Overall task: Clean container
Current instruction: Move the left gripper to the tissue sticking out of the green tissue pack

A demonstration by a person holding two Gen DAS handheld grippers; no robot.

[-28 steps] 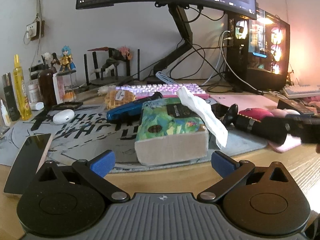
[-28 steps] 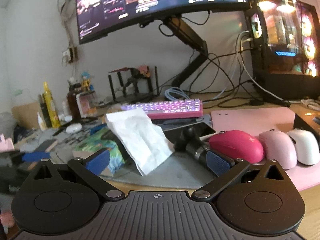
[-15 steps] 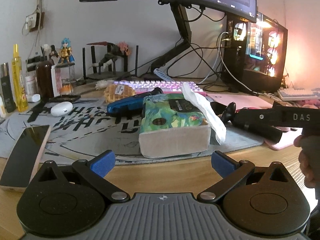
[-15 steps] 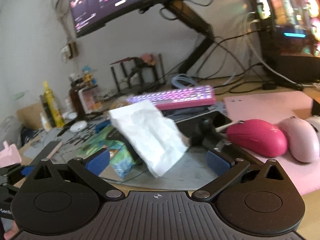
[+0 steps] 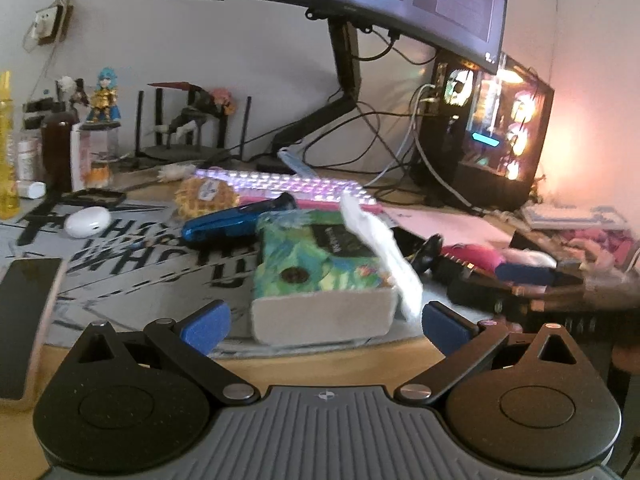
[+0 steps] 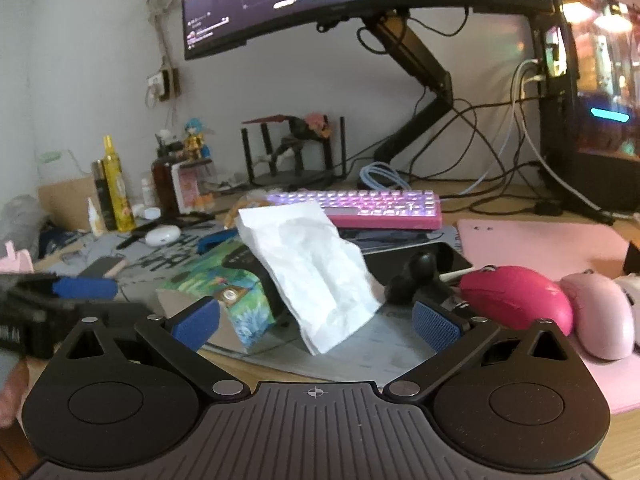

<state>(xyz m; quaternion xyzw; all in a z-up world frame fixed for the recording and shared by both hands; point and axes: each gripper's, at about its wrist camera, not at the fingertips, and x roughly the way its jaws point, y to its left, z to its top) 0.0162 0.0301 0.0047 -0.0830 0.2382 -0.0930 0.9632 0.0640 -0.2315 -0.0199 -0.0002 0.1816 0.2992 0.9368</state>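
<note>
Hard to tell which vessel in the clutter counts as the container. Nearest to hand: a soft green-and-blue printed paper tissue pack (image 5: 320, 264) lying on the grey printed desk mat (image 5: 120, 272), near the front edge of the pale wooden desk (image 5: 320, 364) and just beyond both sets of blue pads. Left gripper (image 5: 326, 326) spread wide and holding nothing, squarely facing the pack's plain short end. Right gripper (image 6: 316, 324) likewise spread and empty, looking at the pack from its right-hand side. Long axis of the pack running away from the left camera toward the pink lit keyboard (image 6: 360, 206) behind it. From the top slot, a thin white crumpled tissue sheet (image 6: 316, 272) leaning out over the pack's right side, broad face toward the right camera, lower corner pointing down at the mat. Probably very light, limp and easy to tear, so best pinched at that lower corner or along the near edge and drawn out gently. Pack itself likely light and squashy, liable to lift or slide unless held down by its sides.
</note>
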